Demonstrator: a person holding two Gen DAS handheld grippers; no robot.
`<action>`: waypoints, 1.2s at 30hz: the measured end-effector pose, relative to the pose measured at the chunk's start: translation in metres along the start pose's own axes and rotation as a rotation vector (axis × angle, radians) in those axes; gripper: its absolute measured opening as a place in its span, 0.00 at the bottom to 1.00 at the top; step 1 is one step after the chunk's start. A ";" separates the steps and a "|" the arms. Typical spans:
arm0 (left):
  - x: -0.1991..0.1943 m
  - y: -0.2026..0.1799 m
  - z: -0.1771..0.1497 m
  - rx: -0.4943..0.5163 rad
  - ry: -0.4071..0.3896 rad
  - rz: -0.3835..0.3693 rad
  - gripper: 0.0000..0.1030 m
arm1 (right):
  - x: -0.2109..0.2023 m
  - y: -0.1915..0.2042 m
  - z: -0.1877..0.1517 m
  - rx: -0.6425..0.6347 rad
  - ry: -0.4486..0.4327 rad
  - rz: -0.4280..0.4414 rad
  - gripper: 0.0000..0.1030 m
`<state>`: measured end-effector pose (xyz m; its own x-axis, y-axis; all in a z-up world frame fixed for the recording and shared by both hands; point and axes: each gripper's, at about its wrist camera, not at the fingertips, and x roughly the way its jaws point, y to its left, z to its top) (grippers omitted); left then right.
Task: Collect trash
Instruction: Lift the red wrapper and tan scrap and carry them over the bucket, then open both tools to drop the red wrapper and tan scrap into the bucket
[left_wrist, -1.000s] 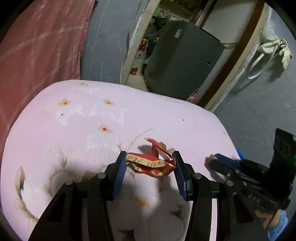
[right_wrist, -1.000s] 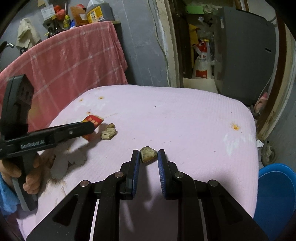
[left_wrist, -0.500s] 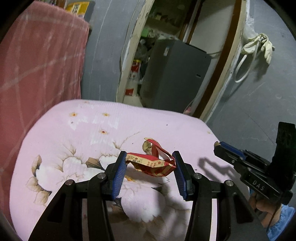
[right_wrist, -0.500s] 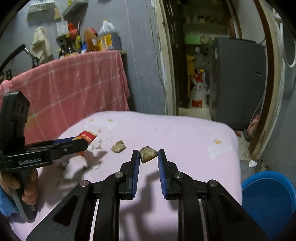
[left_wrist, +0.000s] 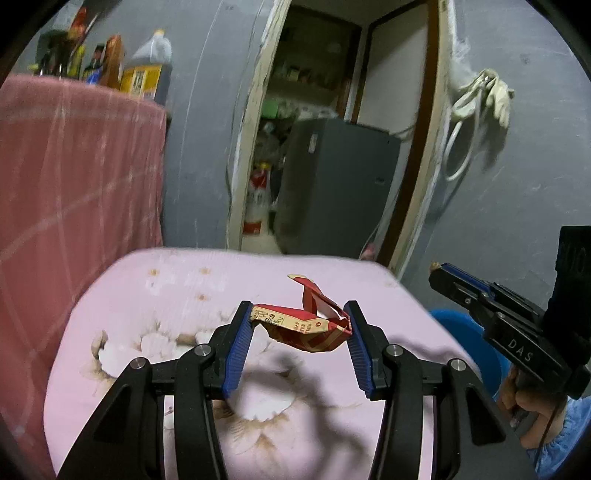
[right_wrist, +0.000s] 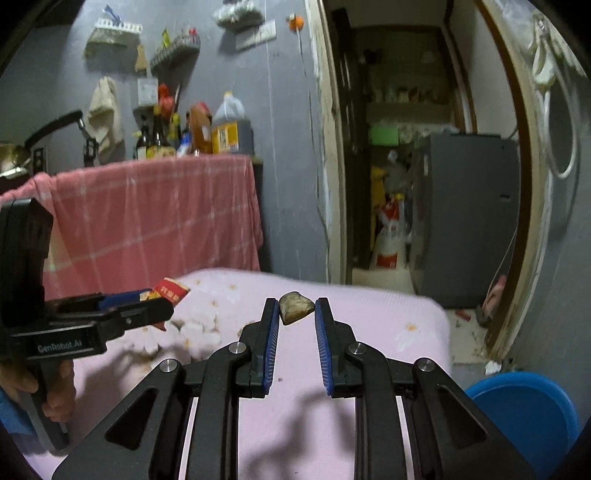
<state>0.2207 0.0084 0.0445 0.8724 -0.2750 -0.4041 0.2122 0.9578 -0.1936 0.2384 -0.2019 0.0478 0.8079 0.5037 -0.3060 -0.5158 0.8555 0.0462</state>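
- A crumpled red wrapper (left_wrist: 303, 326) sits pinched between the blue pads of the left gripper (left_wrist: 298, 325), lifted clear of the pink cloth (left_wrist: 177, 295) under it.
- One torn flap of the wrapper sticks up above the pads.
- From the right wrist view the same wrapper (right_wrist: 170, 290) shows at the tip of the left gripper (right_wrist: 147, 301), out over the left part of the cloth.
- A small brown scrap (right_wrist: 294, 307), lumpy and stone-like, is nipped between the pad tips of the right gripper (right_wrist: 294, 308); the jaws stand narrow, pressed onto it.
- In the left wrist view the right gripper (left_wrist: 439, 269) reaches in from the right, a bit of the scrap (left_wrist: 435, 264) peeping past its tip.
- A hand (left_wrist: 526, 398) wraps the right gripper's handle; another hand (right_wrist: 51, 391) holds the left one.
- The pink cloth bears a pale flower print and brown stains.
- A blue bin (right_wrist: 532, 410) stands on the floor just past the cloth's right edge.
- Behind the cloth, a red checked cover (right_wrist: 147, 210) hangs, with bottles (right_wrist: 207, 129) on top.
- A doorway beyond shows a grey cabinet (right_wrist: 465, 214).
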 end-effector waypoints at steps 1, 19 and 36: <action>-0.003 -0.004 0.002 0.002 -0.017 -0.006 0.42 | -0.006 0.000 0.002 -0.003 -0.026 -0.009 0.17; -0.006 -0.112 0.033 0.110 -0.153 -0.156 0.42 | -0.098 -0.044 0.017 0.003 -0.225 -0.229 0.17; 0.059 -0.181 0.015 0.094 -0.012 -0.221 0.42 | -0.121 -0.123 -0.008 0.223 -0.077 -0.412 0.18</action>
<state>0.2400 -0.1794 0.0689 0.8055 -0.4782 -0.3501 0.4379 0.8783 -0.1920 0.2012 -0.3688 0.0712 0.9555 0.1172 -0.2709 -0.0808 0.9866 0.1418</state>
